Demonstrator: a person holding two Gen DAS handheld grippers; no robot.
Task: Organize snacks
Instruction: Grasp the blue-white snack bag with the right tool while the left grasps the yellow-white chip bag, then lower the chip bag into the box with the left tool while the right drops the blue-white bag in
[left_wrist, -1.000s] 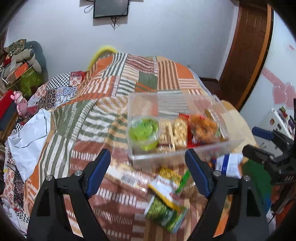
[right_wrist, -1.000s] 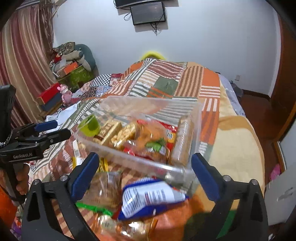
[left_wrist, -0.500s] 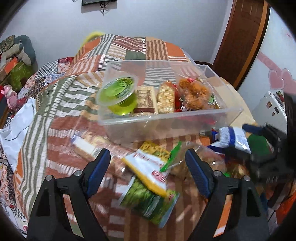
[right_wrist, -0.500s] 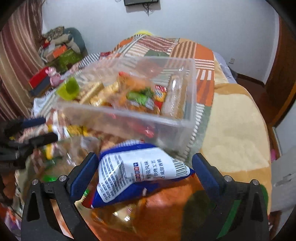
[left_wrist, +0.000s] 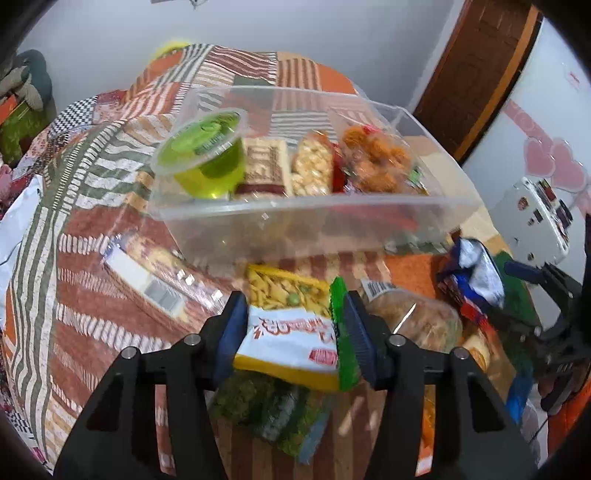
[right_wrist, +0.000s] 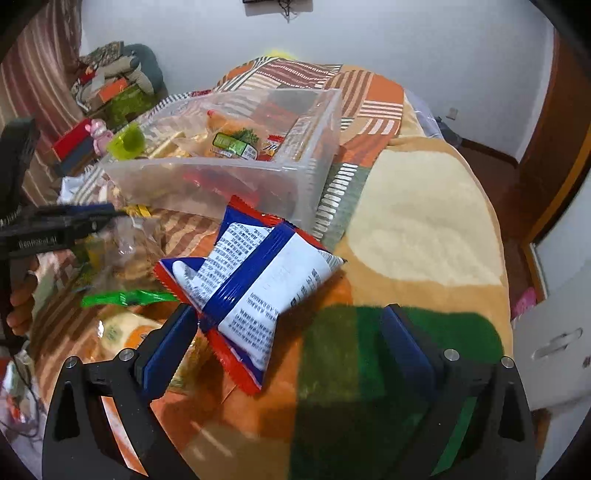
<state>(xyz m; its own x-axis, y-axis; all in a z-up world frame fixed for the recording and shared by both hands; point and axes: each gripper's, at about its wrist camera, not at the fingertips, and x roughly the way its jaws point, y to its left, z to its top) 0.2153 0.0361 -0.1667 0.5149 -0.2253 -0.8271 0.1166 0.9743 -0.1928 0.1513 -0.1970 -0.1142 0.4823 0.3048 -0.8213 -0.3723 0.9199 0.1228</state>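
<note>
A clear plastic box (left_wrist: 369, 218) sits on the patchwork bed; it holds a green jelly cup (left_wrist: 207, 155) and several snack packs. My left gripper (left_wrist: 293, 332) is shut on a yellow, white and green snack packet (left_wrist: 291, 339) just in front of the box. My right gripper (right_wrist: 284, 347) is open over a blue, white and red packet (right_wrist: 258, 284), which lies on the blanket beside the box (right_wrist: 229, 181). That packet shows at right in the left wrist view (left_wrist: 476, 273).
More loose snacks lie in front of the box: a dark green packet (left_wrist: 269, 410), a clear bag of crackers (left_wrist: 417, 321) and a long clear pack (left_wrist: 155, 273). The bed edge and a wooden door (left_wrist: 476, 81) are to the right.
My left gripper moved down and forward and shut on the yellow and white packet. My right gripper moved closer over the blue packet and stayed open.
</note>
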